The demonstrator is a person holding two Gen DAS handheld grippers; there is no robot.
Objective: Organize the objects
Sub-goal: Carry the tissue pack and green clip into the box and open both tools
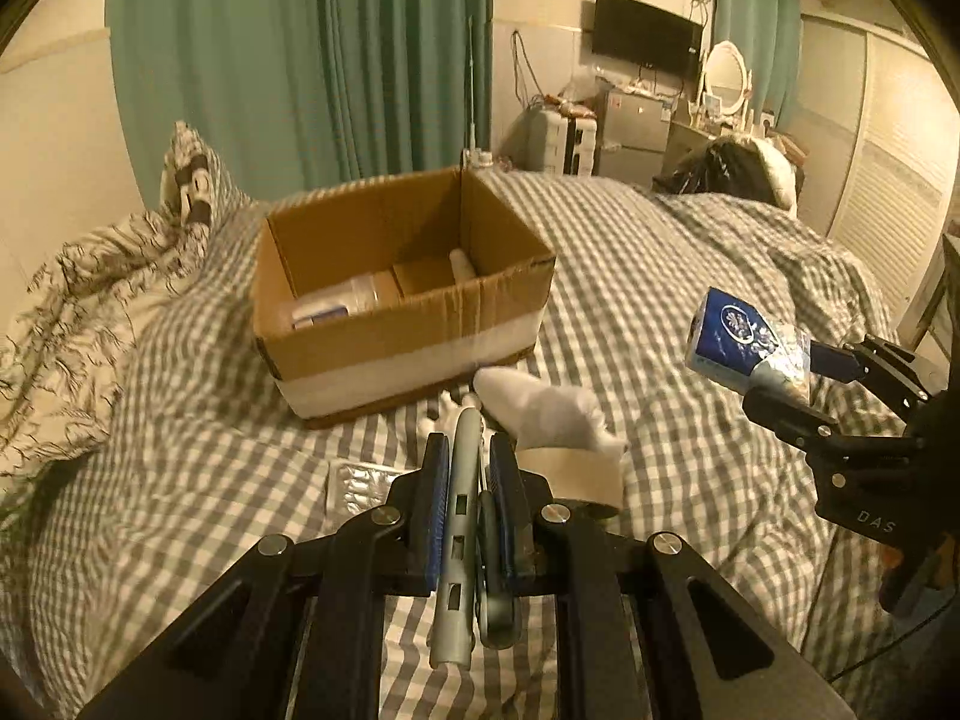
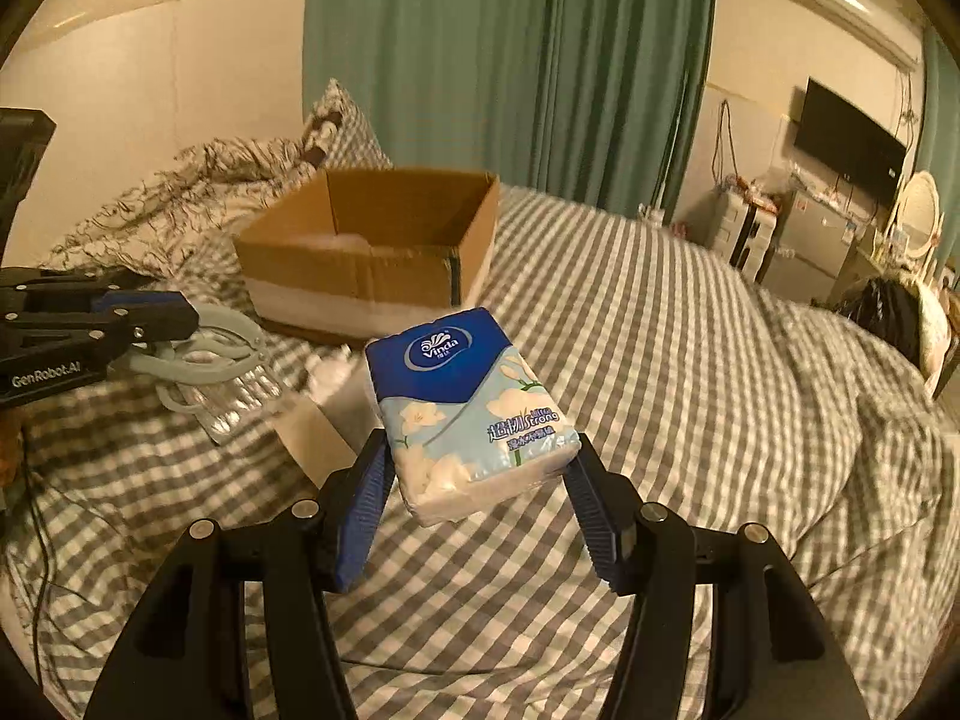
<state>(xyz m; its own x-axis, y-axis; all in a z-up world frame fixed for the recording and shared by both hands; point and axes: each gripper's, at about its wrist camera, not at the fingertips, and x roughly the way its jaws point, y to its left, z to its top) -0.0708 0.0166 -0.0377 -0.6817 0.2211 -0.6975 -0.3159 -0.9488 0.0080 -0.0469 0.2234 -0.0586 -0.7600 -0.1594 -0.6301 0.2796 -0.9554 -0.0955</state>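
An open cardboard box (image 1: pixel 390 348) with a white band stands on the checked bed, also in the right wrist view (image 2: pixel 360 276). A clear jar and a white tube lie inside it. My left gripper (image 1: pixel 469 444) is shut on a pale grey-blue plastic clip (image 1: pixel 465 480), held above the bed in front of the box. The right wrist view shows that gripper (image 2: pixel 186 315) and the clip (image 2: pixel 222 348) from the side. My right gripper (image 2: pixel 480 450) is shut on a blue and light-blue tissue pack (image 2: pixel 468 396), lifted off the bed to the right of the box (image 1: pixel 738 336).
A white sock (image 1: pixel 540 414), a silver blister pack (image 1: pixel 360 483) and a small beige carton (image 1: pixel 576 474) lie on the bed before the box. A patterned duvet (image 1: pixel 90 300) is bunched at the left. A black bag (image 1: pixel 714 168) sits at the bed's far end.
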